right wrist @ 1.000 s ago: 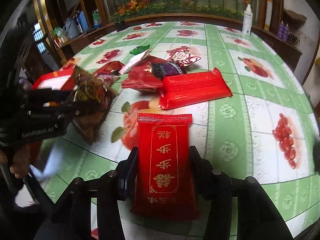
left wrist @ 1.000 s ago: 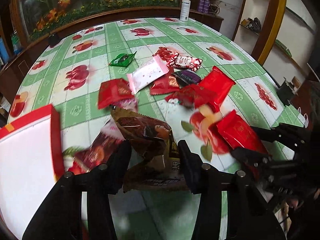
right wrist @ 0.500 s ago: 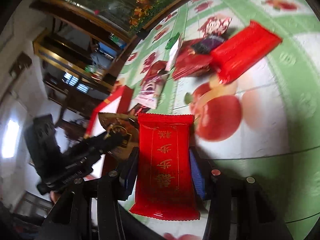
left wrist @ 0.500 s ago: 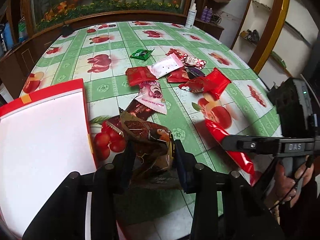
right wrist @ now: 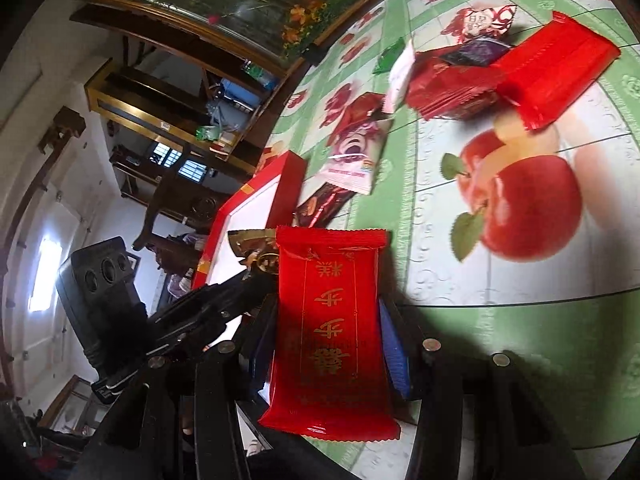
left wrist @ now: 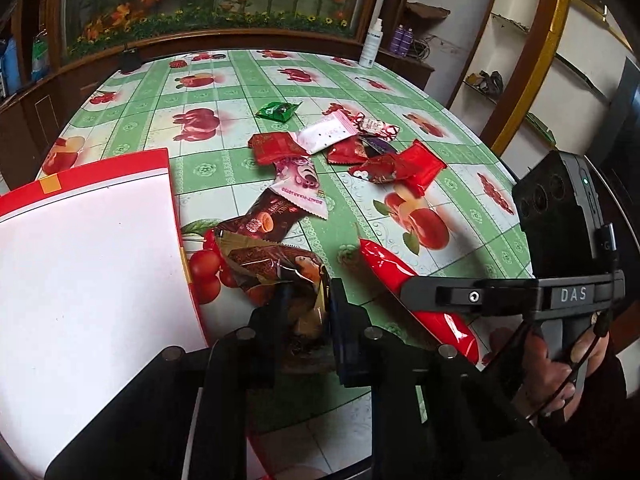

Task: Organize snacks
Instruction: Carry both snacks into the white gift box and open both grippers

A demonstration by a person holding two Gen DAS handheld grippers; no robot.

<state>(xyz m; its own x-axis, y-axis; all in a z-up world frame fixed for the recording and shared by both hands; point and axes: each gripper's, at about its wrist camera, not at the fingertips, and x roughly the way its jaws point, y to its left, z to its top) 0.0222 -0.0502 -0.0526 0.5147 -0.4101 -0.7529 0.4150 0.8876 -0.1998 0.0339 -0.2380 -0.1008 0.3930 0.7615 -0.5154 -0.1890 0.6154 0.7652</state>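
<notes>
Now the crinkled brown-and-gold foil snack packet [left wrist: 276, 270], low centre of frame beside the red-rimmed white box [left wrist: 80, 264], is pinched tight by the left gripper [left wrist: 306, 312], whose jaws just squeezed in, while the right gripper [right wrist: 328, 344] clamps a flat red gold-lettered packet [right wrist: 330, 320], so both look ready for boxing.

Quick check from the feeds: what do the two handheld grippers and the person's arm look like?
Both grippers are black, with bolted linkage fingers. The right gripper has blue pads, a boxy black camera block with three lenses and a green light, "DAS" lettering, and a thin black cable. The hand on its handle wears a dark sleeve.
</notes>
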